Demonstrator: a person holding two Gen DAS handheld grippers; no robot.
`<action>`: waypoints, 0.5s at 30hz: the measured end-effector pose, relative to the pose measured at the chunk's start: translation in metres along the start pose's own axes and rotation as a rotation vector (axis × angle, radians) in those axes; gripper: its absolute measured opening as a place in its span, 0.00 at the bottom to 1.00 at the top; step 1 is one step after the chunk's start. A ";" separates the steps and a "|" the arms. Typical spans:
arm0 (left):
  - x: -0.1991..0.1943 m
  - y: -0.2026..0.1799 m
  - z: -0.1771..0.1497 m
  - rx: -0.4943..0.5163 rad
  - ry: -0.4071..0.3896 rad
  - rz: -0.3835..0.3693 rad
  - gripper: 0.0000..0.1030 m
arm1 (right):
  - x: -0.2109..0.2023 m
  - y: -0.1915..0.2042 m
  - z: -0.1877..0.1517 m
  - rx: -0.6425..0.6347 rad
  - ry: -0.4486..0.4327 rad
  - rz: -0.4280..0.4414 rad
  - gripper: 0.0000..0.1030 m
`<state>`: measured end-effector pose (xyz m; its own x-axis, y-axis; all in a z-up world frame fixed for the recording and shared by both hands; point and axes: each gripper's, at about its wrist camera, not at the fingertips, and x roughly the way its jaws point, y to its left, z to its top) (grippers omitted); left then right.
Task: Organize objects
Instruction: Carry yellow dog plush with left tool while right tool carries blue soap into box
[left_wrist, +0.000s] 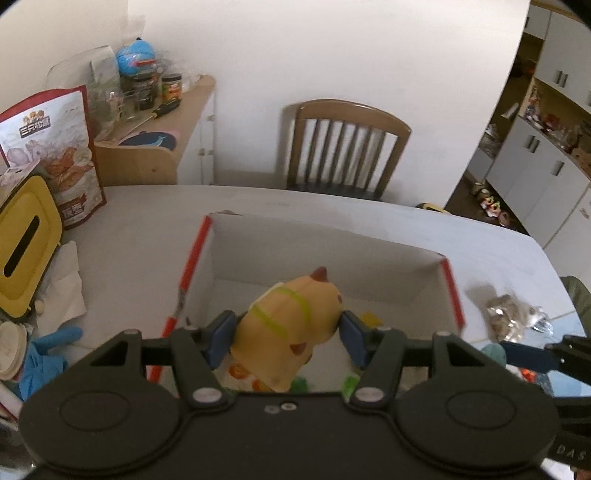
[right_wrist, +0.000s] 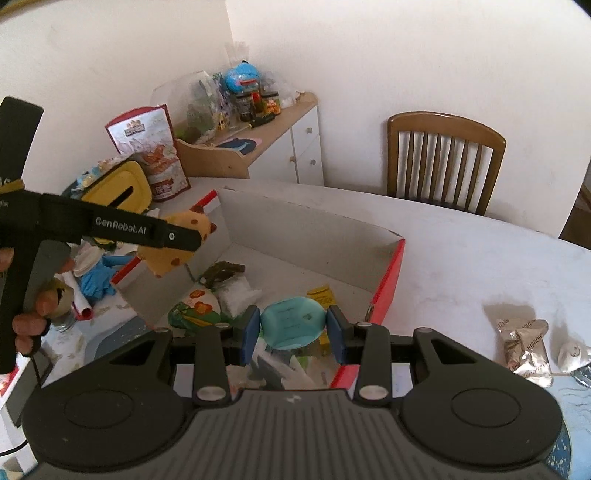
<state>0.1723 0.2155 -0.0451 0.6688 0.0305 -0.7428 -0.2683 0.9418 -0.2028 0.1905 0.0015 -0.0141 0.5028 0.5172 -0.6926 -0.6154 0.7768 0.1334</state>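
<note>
My left gripper (left_wrist: 284, 334) is shut on a yellow spotted plush toy (left_wrist: 286, 328), held over the open cardboard box (left_wrist: 325, 251) with red edges. In the right wrist view the same toy (right_wrist: 177, 243) hangs at the box's left wall (right_wrist: 162, 291), with the left gripper (right_wrist: 192, 240) in a hand. My right gripper (right_wrist: 293, 328) is shut on a teal oval soap-like packet (right_wrist: 293, 323) above the box's near end. Inside the box lie a flowered pouch (right_wrist: 195, 308), a white bag (right_wrist: 238, 295) and a yellow packet (right_wrist: 321, 293).
A yellow tissue box (left_wrist: 26, 247), a snack bag (left_wrist: 66, 155) and blue cloth (left_wrist: 40, 354) crowd the table's left. Silver wrapped packets (right_wrist: 524, 339) lie right of the box. A wooden chair (left_wrist: 343, 147) stands behind the table, and a cluttered cabinet (left_wrist: 162, 122) is at the back left.
</note>
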 end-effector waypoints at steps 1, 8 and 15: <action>0.004 0.002 0.002 0.000 0.002 0.009 0.59 | 0.005 0.001 0.002 0.001 0.005 -0.003 0.37; 0.038 0.014 0.014 0.001 0.037 0.043 0.59 | 0.053 0.012 0.010 -0.001 0.053 -0.028 0.37; 0.064 0.006 0.021 0.040 0.055 0.023 0.59 | 0.094 0.024 0.019 -0.029 0.098 -0.042 0.37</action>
<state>0.2278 0.2296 -0.0802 0.6234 0.0347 -0.7812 -0.2543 0.9537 -0.1606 0.2346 0.0755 -0.0631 0.4675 0.4459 -0.7633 -0.6135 0.7853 0.0830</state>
